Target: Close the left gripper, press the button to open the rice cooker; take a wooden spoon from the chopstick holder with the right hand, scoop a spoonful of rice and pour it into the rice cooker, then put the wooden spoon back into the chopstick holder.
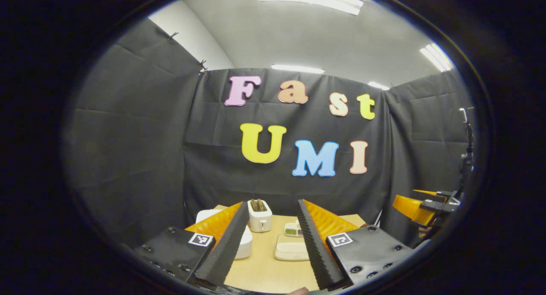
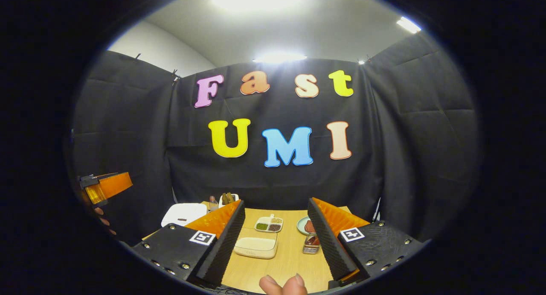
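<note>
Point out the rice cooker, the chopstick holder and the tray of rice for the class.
rice cooker (image 2: 184, 213): right gripper view, its closed white lid.
chopstick holder (image 1: 259, 220): left gripper view, its white front wall.
tray of rice (image 2: 256, 246): right gripper view, the rice surface inside.

A white rice cooker (image 2: 184, 214), a white chopstick holder (image 1: 259, 216) and a cream rice tray (image 2: 256, 247) sit on a light wooden table (image 2: 290, 261).

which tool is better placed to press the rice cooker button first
Left. The left tool has the closed rice cooker just behind its left finger; for the right tool it lies far off left. It's open, so close it first.
</note>
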`<state>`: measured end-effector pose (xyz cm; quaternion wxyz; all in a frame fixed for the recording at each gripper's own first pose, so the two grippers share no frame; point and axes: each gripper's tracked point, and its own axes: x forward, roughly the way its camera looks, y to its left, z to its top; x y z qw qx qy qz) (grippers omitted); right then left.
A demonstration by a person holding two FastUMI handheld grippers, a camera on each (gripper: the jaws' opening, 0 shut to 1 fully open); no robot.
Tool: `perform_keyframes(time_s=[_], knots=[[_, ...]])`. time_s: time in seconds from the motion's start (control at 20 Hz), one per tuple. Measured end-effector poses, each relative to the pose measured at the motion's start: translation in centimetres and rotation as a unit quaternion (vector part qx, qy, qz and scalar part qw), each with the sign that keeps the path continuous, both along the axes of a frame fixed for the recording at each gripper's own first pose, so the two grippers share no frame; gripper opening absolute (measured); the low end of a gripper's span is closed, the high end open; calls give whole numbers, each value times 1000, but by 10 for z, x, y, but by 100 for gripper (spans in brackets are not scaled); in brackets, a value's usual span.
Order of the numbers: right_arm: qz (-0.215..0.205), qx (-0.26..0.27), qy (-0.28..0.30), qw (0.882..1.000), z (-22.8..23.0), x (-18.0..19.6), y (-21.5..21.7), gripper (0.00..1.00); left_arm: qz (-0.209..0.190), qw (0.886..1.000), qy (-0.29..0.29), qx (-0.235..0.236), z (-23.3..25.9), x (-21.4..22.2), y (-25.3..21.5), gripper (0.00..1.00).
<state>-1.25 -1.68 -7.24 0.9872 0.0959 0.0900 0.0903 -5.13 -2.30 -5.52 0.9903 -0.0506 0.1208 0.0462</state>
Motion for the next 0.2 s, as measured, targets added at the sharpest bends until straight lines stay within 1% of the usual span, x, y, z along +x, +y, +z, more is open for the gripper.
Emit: perform_keyframes(time_s=[0.1, 0.2], knots=[[5, 6, 6, 1000, -2, 0, 7, 90, 6, 1000, -3, -2, 1, -3, 7, 78], [3, 0, 2, 1000, 0, 1, 7, 90, 10, 1000, -4, -3, 1, -5, 12, 78]])
